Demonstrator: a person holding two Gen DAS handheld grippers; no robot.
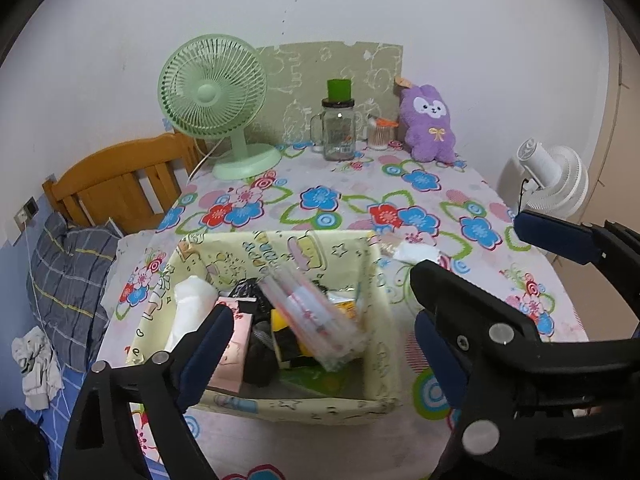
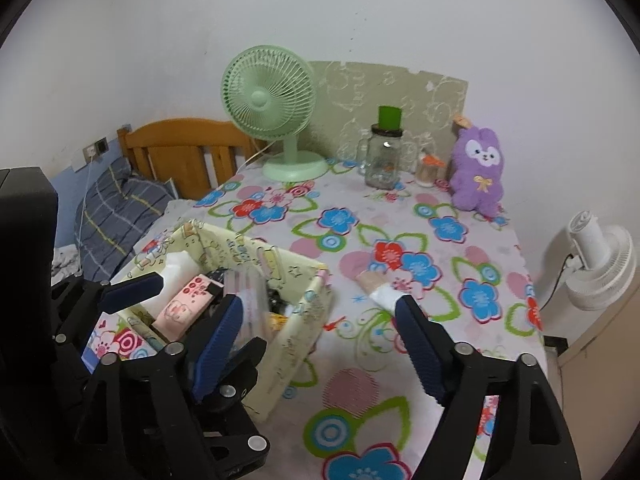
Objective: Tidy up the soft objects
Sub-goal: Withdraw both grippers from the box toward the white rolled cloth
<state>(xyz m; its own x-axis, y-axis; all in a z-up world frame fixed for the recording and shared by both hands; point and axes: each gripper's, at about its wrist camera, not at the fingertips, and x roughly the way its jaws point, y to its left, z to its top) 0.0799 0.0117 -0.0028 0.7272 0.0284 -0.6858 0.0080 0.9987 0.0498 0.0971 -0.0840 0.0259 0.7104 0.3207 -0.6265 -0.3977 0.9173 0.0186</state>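
A pale yellow fabric bin point(image 1: 370, 292) point(image 2: 308, 320) stands on the flowered table, filled with a clear packet of straws point(image 1: 316, 312), a pink box point(image 2: 182, 308), white tissue point(image 1: 188, 300) and dark items. My left gripper point(image 1: 320, 328) is open and empty just above the bin. My right gripper point(image 2: 316, 316) is open and empty over the bin's right wall. A small white and beige soft piece point(image 2: 378, 286) point(image 1: 408, 250) lies on the table right of the bin. A purple plush rabbit point(image 1: 430, 124) point(image 2: 478, 170) sits at the back right.
A green desk fan point(image 1: 218, 100) point(image 2: 276, 108), a glass jar with green lid point(image 1: 338, 128) point(image 2: 386, 152) and a small pot of sticks point(image 1: 380, 134) stand at the back. A wooden bed headboard point(image 1: 120, 184) and pillow point(image 1: 68, 276) are left. A white fan point(image 2: 600, 264) stands right.
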